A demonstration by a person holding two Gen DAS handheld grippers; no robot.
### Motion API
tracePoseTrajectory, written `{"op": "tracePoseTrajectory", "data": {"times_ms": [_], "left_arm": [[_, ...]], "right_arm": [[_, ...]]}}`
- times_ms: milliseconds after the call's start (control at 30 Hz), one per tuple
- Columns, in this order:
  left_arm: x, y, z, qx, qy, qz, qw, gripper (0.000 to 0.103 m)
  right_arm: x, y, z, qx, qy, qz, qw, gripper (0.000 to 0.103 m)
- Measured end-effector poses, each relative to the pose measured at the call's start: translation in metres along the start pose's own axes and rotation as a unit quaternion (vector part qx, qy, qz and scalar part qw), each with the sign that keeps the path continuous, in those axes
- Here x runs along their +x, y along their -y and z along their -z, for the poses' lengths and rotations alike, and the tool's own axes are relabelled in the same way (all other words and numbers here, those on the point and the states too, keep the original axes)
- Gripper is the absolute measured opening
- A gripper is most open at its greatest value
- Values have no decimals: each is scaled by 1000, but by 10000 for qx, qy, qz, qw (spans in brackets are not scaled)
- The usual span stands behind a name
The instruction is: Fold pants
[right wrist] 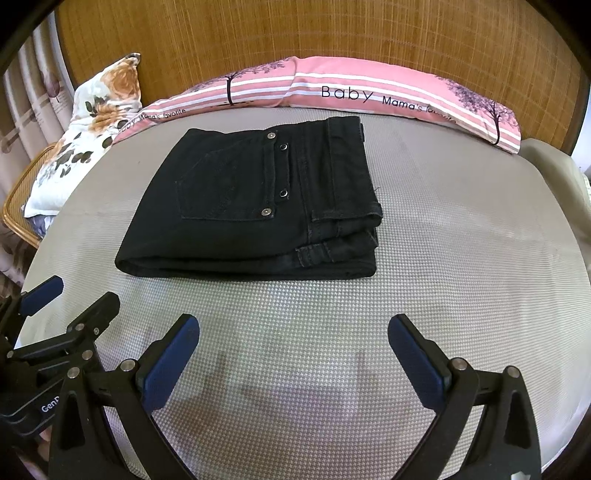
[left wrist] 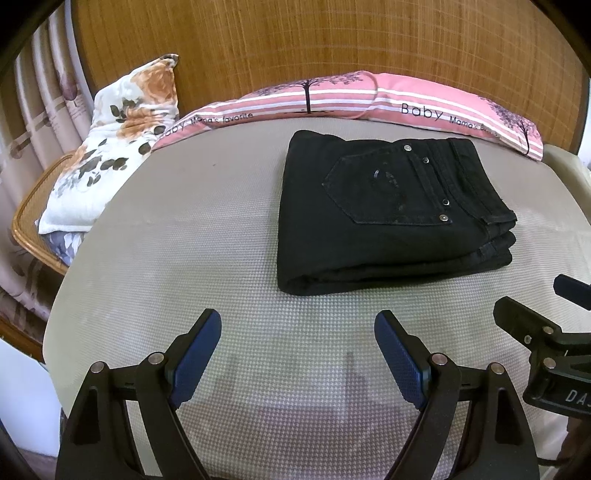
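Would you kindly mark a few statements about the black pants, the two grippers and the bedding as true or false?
1. The black denim pants lie folded in a compact stack on the grey textured mattress. True.
2. The left gripper is clamped on the pants. False: it is open, short of them.
3. The right gripper is open and holds nothing. True.
4. The pink striped pillow lies on top of the pants. False: it lies behind them, by the woven headboard.

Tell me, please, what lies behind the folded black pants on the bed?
Behind the pants lies a long pink striped pillow against the woven headboard. Grey mattress shows between them. Whatever sits under the pants is covered.
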State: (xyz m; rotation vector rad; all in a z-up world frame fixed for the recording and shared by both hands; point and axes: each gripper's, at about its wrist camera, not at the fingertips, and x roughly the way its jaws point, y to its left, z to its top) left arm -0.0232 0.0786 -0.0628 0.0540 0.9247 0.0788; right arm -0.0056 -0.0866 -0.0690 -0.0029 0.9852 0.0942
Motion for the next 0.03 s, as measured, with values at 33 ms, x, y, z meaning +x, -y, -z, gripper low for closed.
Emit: {"op": "tracePoseTrajectory", "data": {"times_ms": [33], "left_arm": [[0, 0, 0, 1, -2, 16, 10000, 85]], "right_arm": [[0, 0, 0, -1, 2, 0, 10000, 101]]}}
